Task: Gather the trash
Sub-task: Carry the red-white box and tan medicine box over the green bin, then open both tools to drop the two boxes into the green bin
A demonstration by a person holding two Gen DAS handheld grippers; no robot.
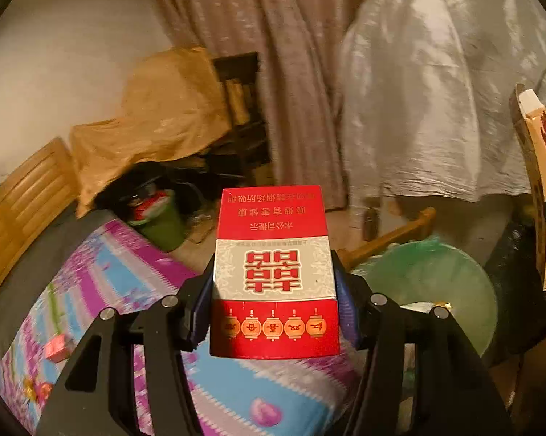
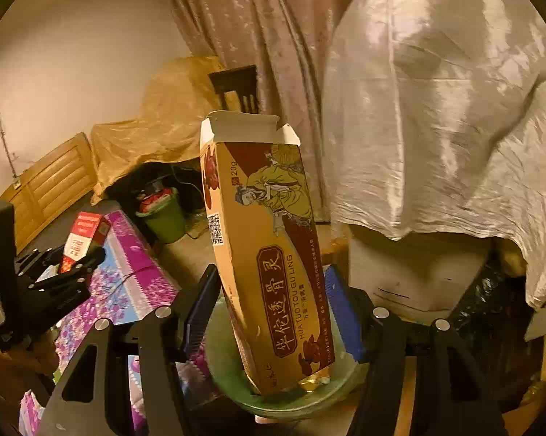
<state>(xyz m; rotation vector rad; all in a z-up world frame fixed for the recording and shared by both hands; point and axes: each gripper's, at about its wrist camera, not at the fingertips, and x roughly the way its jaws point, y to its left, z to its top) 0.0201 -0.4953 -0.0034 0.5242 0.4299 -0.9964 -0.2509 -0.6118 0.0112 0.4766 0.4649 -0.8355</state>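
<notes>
My left gripper (image 1: 274, 287) is shut on a red and white cigarette pack (image 1: 274, 272), held upright above the flowered purple table cover (image 1: 102, 276). My right gripper (image 2: 269, 312) holds a long tan medicine carton (image 2: 269, 254), open at its top end. Its left pad stands a little off the carton, the right pad touches it. The carton's lower end reaches into a green bin lined with a pale bag (image 2: 236, 374). The same bin (image 1: 429, 283) shows right of the cigarette pack, and the carton (image 1: 538, 181) at the far right. The left gripper with its pack (image 2: 80, 243) shows at the left of the right wrist view.
A second green bin full of rubbish (image 1: 160, 218) stands on the floor beyond the table. Furniture under a tan sheet (image 1: 157, 116) and a white cloth (image 1: 436, 91) fills the back. A wooden headboard (image 1: 22, 200) is at left. A small pink box (image 1: 57, 348) lies on the table cover.
</notes>
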